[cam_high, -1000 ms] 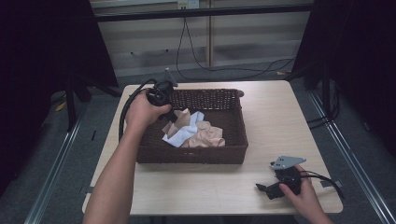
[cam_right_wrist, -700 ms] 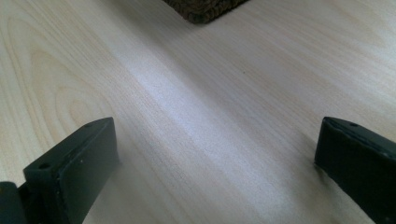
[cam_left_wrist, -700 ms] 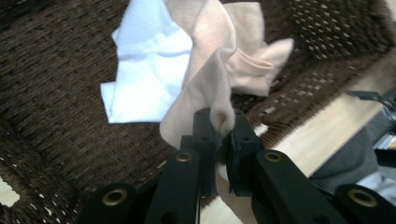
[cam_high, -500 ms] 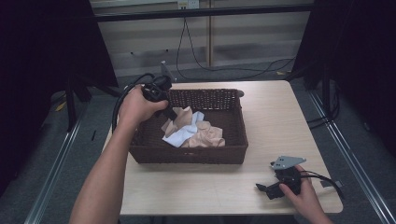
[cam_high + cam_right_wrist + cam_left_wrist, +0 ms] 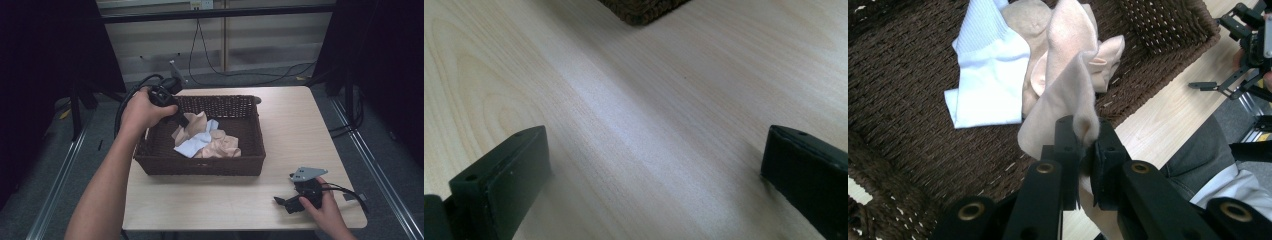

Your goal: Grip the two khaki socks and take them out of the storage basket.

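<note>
Left gripper (image 5: 1083, 150) has its jaws pinched tight on a peach fabric sock (image 5: 1068, 95), lifting it from the dark woven wicker basket (image 5: 200, 165), probably to sort it. Right gripper (image 5: 287, 202) rests wide open, empty, on the pale wooden tabletop (image 5: 295, 125).

Dark brown woven basket (image 5: 200, 165), peach cloth (image 5: 1063, 100), white ribbed cloth (image 5: 985, 75).

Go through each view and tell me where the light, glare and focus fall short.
High view: dim overall, black surroundings, only the table and wicker basket lit. Left gripper view: beige sock and white sock sharp, jaws soft. Right gripper view: pale glare streak across the wood, near jaws blurred.
</note>
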Action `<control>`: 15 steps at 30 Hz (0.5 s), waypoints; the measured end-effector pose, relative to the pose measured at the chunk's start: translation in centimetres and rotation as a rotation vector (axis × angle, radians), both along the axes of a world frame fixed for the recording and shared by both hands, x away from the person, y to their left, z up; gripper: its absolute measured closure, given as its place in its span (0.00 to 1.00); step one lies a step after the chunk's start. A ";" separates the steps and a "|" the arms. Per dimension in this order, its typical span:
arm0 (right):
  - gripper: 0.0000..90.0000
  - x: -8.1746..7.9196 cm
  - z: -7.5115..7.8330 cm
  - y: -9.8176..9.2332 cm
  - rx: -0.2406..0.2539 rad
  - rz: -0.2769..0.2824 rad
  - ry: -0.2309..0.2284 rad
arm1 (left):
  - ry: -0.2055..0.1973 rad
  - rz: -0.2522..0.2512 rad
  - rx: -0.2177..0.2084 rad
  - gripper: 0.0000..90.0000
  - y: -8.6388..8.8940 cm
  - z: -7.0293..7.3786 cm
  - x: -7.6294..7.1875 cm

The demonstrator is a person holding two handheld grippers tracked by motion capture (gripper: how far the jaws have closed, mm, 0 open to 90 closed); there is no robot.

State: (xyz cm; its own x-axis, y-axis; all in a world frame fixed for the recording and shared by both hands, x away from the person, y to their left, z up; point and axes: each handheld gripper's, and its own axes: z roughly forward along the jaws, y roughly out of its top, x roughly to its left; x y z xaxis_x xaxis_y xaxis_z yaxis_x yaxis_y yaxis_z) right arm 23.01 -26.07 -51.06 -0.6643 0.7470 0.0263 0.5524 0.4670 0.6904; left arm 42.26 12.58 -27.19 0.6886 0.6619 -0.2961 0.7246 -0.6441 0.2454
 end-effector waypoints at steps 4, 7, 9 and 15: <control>0.00 0.0 0.0 0.0 0.000 0.000 0.000 | -0.002 -0.014 -0.002 0.93 -0.1 0.1 -0.4; 0.00 0.0 0.0 0.0 0.000 0.003 -0.004 | -0.004 -0.033 -0.010 0.93 -0.1 0.3 -0.9; 0.00 0.0 0.0 0.0 0.000 0.000 -0.001 | -0.007 -0.045 -0.007 0.93 -0.2 0.4 -1.4; 0.00 0.0 0.0 0.0 0.001 0.002 -0.005 | -0.013 -0.066 -0.004 0.93 -0.4 0.3 -2.2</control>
State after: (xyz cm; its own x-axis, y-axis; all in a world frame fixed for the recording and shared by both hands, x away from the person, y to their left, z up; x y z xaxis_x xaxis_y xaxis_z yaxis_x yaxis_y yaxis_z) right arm 23.04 -26.07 -51.09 -0.6661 0.7454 0.0239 0.5479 0.4674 0.6938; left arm 40.08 12.18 -26.88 0.7342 0.6140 -0.2897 0.6776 -0.6889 0.2573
